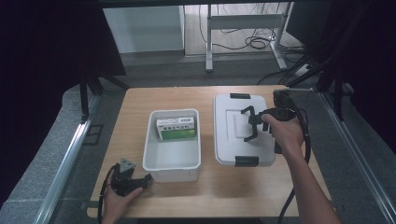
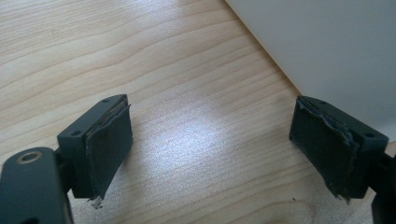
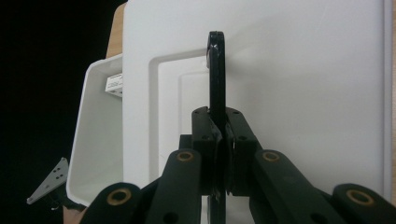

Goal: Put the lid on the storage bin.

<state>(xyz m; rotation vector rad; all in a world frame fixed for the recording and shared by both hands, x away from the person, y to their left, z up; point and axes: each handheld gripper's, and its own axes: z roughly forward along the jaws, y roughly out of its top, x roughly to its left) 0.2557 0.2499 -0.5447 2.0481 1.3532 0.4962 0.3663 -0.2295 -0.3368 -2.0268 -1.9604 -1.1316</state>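
An open white bin [image 1: 172, 165] stands mid-table with a green-and-white box [image 1: 176, 128] inside at its far end. To its right the bin's white lid [image 1: 233, 135] lies flat, with black clips at its far and near ends. My right gripper [image 1: 254, 125] hovers over the lid, shut on a thin black curved piece [image 1: 246, 111]. The right gripper view shows this piece [image 3: 215, 70] edge-on between the pads, above the lid [image 3: 303, 93]. My left gripper [image 1: 140, 182] rests open on the wood by the bin's near left corner, nothing between its pads [image 2: 109, 140].
The bin's white wall [image 2: 336, 46] stands just right of the left jaws. Bare wood table [image 1: 135, 102] surrounds the bin and lid. Metal rails run along both table sides, and a desk frame with cables stands beyond the far edge.
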